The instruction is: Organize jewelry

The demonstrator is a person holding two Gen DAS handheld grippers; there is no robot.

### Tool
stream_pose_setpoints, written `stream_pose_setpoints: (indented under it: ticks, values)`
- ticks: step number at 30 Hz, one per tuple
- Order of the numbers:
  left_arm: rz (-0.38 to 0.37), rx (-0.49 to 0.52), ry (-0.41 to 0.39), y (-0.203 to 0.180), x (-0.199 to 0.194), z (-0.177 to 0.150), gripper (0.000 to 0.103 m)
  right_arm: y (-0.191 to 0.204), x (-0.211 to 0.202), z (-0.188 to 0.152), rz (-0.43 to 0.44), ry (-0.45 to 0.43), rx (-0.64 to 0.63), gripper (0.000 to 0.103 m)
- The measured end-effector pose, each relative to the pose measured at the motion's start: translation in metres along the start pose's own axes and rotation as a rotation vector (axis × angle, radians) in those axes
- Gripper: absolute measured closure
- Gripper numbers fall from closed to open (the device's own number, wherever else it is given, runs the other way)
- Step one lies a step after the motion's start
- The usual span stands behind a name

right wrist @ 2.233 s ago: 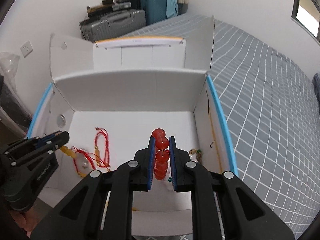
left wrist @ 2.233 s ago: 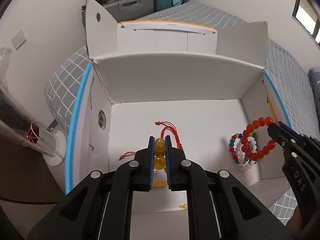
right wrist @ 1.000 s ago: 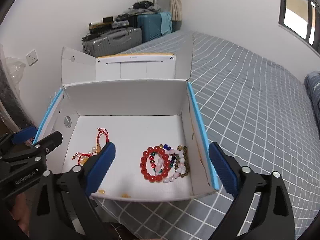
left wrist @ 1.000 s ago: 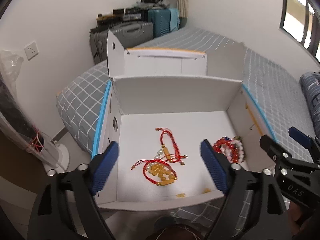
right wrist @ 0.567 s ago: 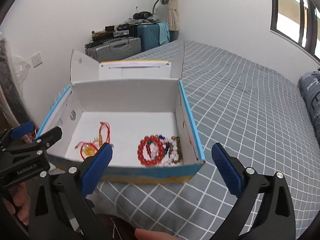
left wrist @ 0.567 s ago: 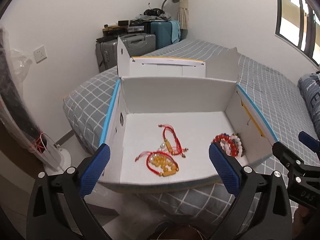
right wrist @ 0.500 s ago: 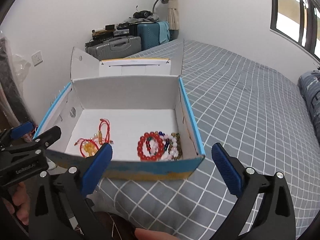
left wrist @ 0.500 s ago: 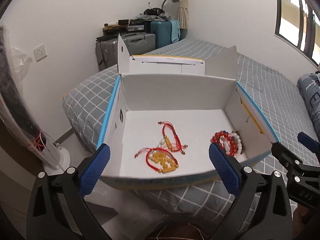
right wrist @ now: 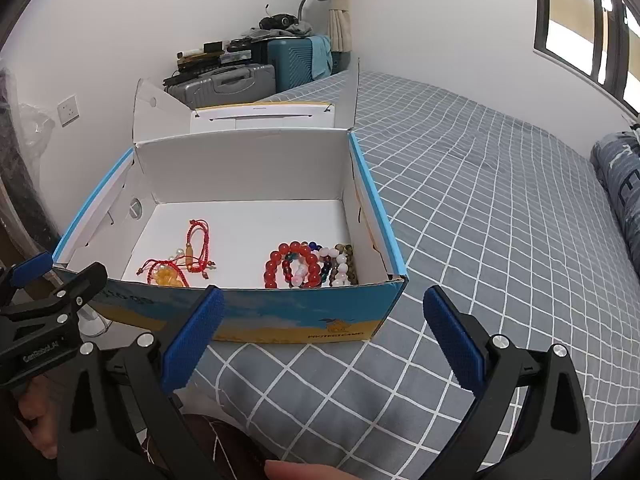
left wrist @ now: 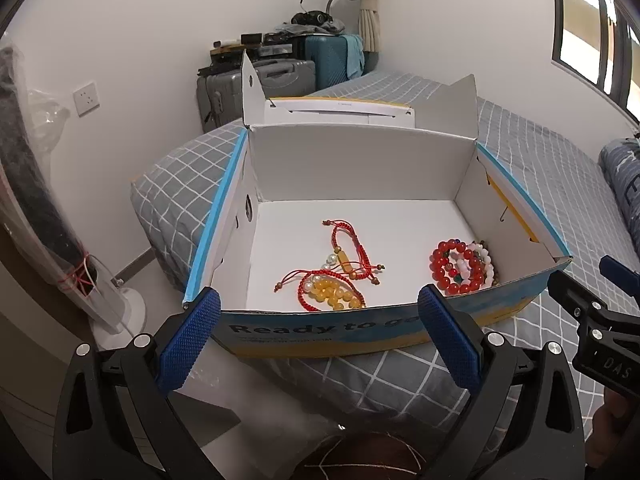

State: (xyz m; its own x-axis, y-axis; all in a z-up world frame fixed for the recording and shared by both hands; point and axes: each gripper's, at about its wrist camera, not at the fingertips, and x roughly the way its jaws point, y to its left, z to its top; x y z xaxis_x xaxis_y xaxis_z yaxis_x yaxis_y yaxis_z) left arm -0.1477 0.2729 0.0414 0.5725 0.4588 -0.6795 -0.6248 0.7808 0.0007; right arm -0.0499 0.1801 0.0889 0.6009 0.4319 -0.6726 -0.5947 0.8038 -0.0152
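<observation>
An open cardboard box [left wrist: 360,332] [right wrist: 280,320] with a white inside stands on the bed. At its left lie red cord bracelets [left wrist: 348,248] [right wrist: 198,246] and a yellow bead bracelet [left wrist: 334,294] [right wrist: 168,276]. At its right a red bead bracelet [left wrist: 448,268] [right wrist: 292,266] lies among white and mixed bead bracelets [left wrist: 478,262] [right wrist: 340,264]. My left gripper [left wrist: 318,338] is open and empty in front of the box's near wall. My right gripper [right wrist: 320,334] is open and empty too, near the box's front right corner.
The bed [right wrist: 500,220] has a grey checked cover and stretches to the right. Suitcases [left wrist: 276,76] stand against the far wall. A wrapped fan on a white base [left wrist: 120,312] stands on the floor at the left. A person's fingers [right wrist: 34,428] hold the left gripper.
Both grippers let go of their bracelets, opened wide and drew back out of the box. The yellow and the red bead bracelets now lie on the box floor.
</observation>
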Motion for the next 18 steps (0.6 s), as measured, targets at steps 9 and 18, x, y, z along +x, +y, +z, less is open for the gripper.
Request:
stream_pose_setpoints:
  ticks: [9, 18]
  values:
    - [0.003, 0.0, 0.007, -0.0015, 0.002, -0.002, 0.006, -0.0007, 0.0008, -0.0001, -0.002, 0.003, 0.003, 0.008]
    - [0.007, -0.002, 0.013, -0.0016, 0.0048, -0.0003, 0.006, -0.0036, 0.0019, -0.0002, -0.009, 0.007, 0.01, 0.008]
